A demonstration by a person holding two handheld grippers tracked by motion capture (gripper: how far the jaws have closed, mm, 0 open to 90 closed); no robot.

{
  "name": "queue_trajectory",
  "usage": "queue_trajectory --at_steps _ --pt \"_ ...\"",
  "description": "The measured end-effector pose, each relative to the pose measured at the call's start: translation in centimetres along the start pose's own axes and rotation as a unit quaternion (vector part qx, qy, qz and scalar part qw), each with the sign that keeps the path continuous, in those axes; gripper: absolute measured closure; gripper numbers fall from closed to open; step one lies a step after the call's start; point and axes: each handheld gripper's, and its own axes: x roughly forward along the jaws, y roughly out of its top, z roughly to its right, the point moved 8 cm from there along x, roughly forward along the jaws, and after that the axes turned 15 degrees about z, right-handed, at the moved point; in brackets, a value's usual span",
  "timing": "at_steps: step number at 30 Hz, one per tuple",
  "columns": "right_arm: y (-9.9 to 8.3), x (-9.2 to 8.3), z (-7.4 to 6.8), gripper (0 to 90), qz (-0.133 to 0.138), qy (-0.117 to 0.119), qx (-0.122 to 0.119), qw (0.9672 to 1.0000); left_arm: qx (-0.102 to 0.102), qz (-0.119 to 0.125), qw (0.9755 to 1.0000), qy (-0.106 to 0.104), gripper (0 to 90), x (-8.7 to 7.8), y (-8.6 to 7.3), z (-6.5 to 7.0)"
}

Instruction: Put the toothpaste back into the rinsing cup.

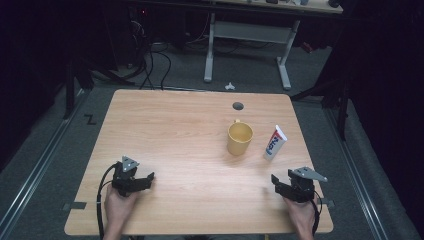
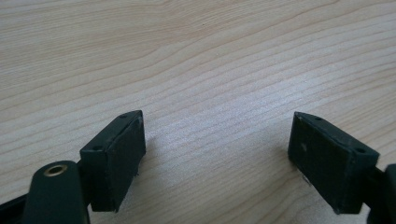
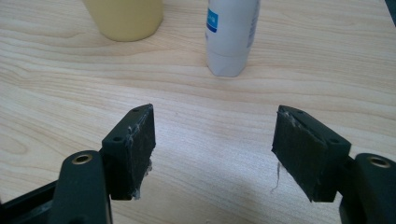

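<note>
Both grippers, left [image 1: 145, 179] and right [image 1: 278, 181], rested wide open and empty near the desk's [image 1: 175, 130] front edge, apparently staged; mug [image 1: 239, 138] and tube [image 1: 274, 143] stood toward its right edge.

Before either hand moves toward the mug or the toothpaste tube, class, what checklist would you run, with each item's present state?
1. Left tongs open, nothing between the jaws: ok.
2. Right tongs open, nothing held: ok.
3. Yellow mug upright with its mouth up: ok.
4. Toothpaste tube standing cap down and apart from the mug: ok, though it leans a little in the high view.
5. Bare table between the right tongs and the tube: ok.
6. Mug empty: cannot tell, as its bottom is hard to see.
</note>
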Motion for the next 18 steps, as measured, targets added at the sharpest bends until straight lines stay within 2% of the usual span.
queue_trajectory --at_steps 8,18 --pt "0.9 0.1 -1.0 30.8 0.009 0.014 -0.003 0.9999 0.0 0.0 1.0 0.0 19.5 0.0 0.0 0.0" --pt "2.5 0.8 -1.5 32.2 0.016 0.018 -0.007 0.9997 0.0 0.0 1.0 0.0 19.3 0.0 0.0 0.0"
